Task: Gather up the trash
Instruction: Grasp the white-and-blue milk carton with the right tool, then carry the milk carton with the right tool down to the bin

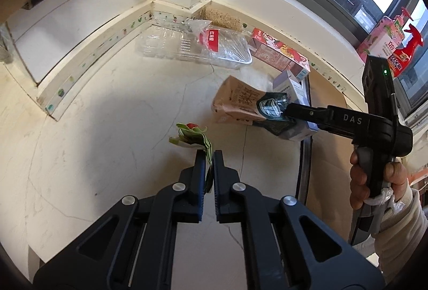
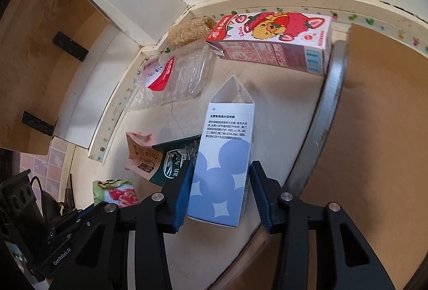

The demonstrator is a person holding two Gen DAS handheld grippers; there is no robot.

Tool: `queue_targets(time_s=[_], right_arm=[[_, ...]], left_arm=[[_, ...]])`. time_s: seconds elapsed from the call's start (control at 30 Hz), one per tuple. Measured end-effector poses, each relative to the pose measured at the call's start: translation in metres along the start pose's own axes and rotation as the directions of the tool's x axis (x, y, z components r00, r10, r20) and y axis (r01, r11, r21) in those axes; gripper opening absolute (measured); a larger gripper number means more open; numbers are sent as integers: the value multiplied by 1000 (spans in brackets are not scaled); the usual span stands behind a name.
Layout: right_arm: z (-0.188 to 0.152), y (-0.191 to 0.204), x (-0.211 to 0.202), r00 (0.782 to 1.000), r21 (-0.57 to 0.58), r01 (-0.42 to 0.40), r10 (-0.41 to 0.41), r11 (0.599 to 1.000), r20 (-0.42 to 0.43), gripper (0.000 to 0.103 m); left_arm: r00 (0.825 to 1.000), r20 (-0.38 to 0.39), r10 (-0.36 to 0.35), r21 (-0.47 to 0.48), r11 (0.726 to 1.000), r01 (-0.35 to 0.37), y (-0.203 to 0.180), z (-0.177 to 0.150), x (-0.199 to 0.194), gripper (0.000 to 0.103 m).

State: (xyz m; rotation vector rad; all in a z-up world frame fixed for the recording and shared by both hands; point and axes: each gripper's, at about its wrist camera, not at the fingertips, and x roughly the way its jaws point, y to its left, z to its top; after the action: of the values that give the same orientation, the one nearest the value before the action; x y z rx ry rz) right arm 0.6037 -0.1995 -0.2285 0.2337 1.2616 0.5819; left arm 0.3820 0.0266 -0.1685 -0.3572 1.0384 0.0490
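My left gripper [image 1: 209, 156] is shut on a green wrapper with red fruit print [image 1: 194, 137], held above the cream counter; it also shows in the right wrist view [image 2: 117, 192]. My right gripper [image 2: 219, 177] is open, its jaws on either side of a white and blue carton [image 2: 224, 156] that lies on the counter; I cannot tell if the pads touch it. Beside it lie a pink-brown packet [image 2: 140, 153] and a dark green packet [image 2: 174, 158]. In the left wrist view the right gripper [image 1: 283, 113] reaches into this pile.
A strawberry carton [image 2: 270, 43] and a clear plastic tray with a red label [image 1: 195, 46] lie by the back wall. A loofah [image 1: 222, 18] sits in the corner. A metal-rimmed sink covered by a brown board [image 2: 374, 116] is at right. Spray bottles [image 1: 406, 51] stand on the sill.
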Motion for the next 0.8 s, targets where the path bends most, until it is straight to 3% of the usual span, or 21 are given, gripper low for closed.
queue_targets(time_s=[0.17,0.47,0.8], right_arm=[[-15,1,-16,999,31,25,-25,999,23,36],[-62,12,-57,992,94,55,-64,994,106,35],[-172,65,-112,977,117,75,-97,990,188,35]], left_arm=[[1000,8,-27,11,1000,27,4,-6,-16,3],[996,14,-83,86,993,82,7,-26,-55,3],[977,-18,-213,222,952,212,22,-75,-124,3]])
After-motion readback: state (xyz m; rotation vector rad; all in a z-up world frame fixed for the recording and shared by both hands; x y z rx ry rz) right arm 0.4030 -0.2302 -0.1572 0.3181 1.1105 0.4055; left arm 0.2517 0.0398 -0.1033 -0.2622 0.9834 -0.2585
